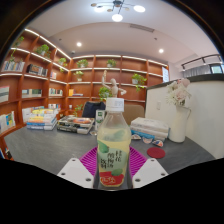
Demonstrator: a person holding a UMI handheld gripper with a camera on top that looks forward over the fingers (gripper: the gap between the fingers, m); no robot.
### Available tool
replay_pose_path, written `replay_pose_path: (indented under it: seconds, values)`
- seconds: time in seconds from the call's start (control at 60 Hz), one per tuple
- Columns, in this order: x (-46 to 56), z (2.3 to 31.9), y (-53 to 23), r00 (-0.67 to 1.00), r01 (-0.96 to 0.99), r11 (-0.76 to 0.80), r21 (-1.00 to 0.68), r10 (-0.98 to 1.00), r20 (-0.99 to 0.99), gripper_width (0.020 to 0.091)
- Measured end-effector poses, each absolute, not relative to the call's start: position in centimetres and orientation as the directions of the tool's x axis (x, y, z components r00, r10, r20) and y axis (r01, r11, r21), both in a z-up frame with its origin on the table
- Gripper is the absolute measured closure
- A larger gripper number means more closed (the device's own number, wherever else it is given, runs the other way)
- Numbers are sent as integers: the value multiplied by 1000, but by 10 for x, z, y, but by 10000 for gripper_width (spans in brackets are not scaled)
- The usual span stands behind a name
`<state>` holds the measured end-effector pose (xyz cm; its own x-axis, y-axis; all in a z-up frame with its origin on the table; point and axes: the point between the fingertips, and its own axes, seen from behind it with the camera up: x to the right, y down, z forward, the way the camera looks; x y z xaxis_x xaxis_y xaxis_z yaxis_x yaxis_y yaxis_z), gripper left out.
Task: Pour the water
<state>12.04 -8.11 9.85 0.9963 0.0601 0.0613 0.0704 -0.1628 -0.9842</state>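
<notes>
Gripper view shows our gripper [111, 172] clenched on the bottle [113, 145], cap on; we judge carrying next, toward the red coaster [156, 153] at two o'clock

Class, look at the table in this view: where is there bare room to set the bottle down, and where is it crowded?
Bare tabletop lies left of the bottle, which the gripper holds, short of the books. Crowded: behind the bottle and right, by the red coaster, folded cloths and vase.

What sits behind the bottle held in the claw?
Behind the bottle in the claw: a red coaster, a vase of flowers, stacked books and bookshelves. The tabletop directly behind it is hidden.
</notes>
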Motion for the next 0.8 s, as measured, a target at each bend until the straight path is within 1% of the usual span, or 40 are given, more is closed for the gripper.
replay_pose_path:
  seconds: [0.017,0.033,0.05,0.067,0.183,0.3,0.367,0.4,0.467,0.533,0.55,0.6,0.65,0.7,0.717,0.8]
  values:
    - [121,99,-81,997,67,-160,-985,58,58,721]
    - [121,99,-81,997,61,-157,-986,56,53,706]
    - [122,99,-81,997,59,-155,-986,53,52,746]
    - [122,98,-81,997,63,-152,-986,55,56,748]
    - [121,99,-81,997,61,-143,-988,54,54,749]
    - [114,100,-79,999,27,-167,-986,38,21,748]
    - [97,104,-78,997,-64,-166,-984,38,-71,748]
    - [89,109,-73,988,-138,-173,-975,45,-147,748]
    - [63,109,-63,945,-305,-186,-934,66,-322,749]
    - [42,113,-51,868,-468,-208,-859,71,-491,749]
    - [35,119,-49,844,-507,-216,-834,68,-531,748]
    - [24,120,-36,756,-622,-219,-752,80,-649,749]
    - [14,124,-24,647,-730,-224,-646,77,-759,748]
    - [5,136,-15,524,-821,-225,-524,64,-849,748]
    - [5,133,-9,486,-846,-215,-488,66,-871,749]
    - [7,142,4,266,-943,-191,-273,61,-962,749]
